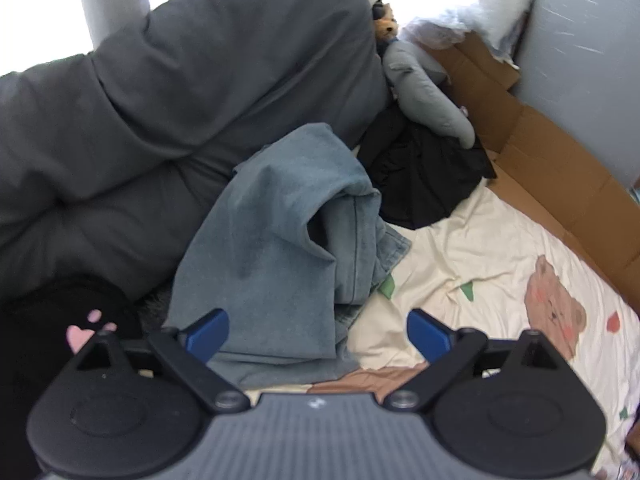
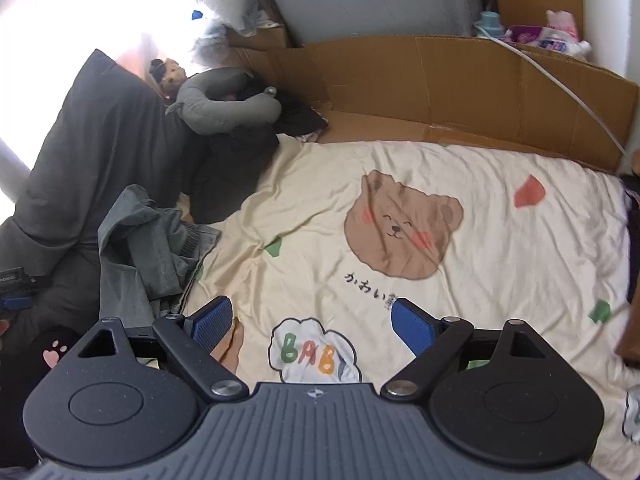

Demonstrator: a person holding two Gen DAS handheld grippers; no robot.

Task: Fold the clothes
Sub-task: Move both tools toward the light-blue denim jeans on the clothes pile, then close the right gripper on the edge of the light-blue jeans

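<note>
Hovering over the bed sheet [image 2: 500, 208], I keep my left tongs [image 1: 318, 334] and right tongs [image 2: 312, 320] both spread wide and empty, the crumpled blue-grey garment [image 1: 280, 232] lying below my left pair.

The bed [image 2: 500, 208] wears a cream sheet printed with a brown bear face [image 2: 400, 228], which serves as the landmark. Left of the bear lies a crumpled blue-grey garment [image 1: 280, 232], its lower edge spilling onto the sheet. Beyond that garment a dark grey duvet [image 1: 160, 100] is heaped along the bed's side. Up and left of the bear sits a black garment [image 1: 428, 172], with a grey neck pillow [image 2: 224, 104] resting on top of it. Behind the bear, flattened cardboard [image 2: 460, 88] runs along the far edge of the bed. Below the bear a white cloud reading BABY [image 2: 312, 352] is printed.
</note>
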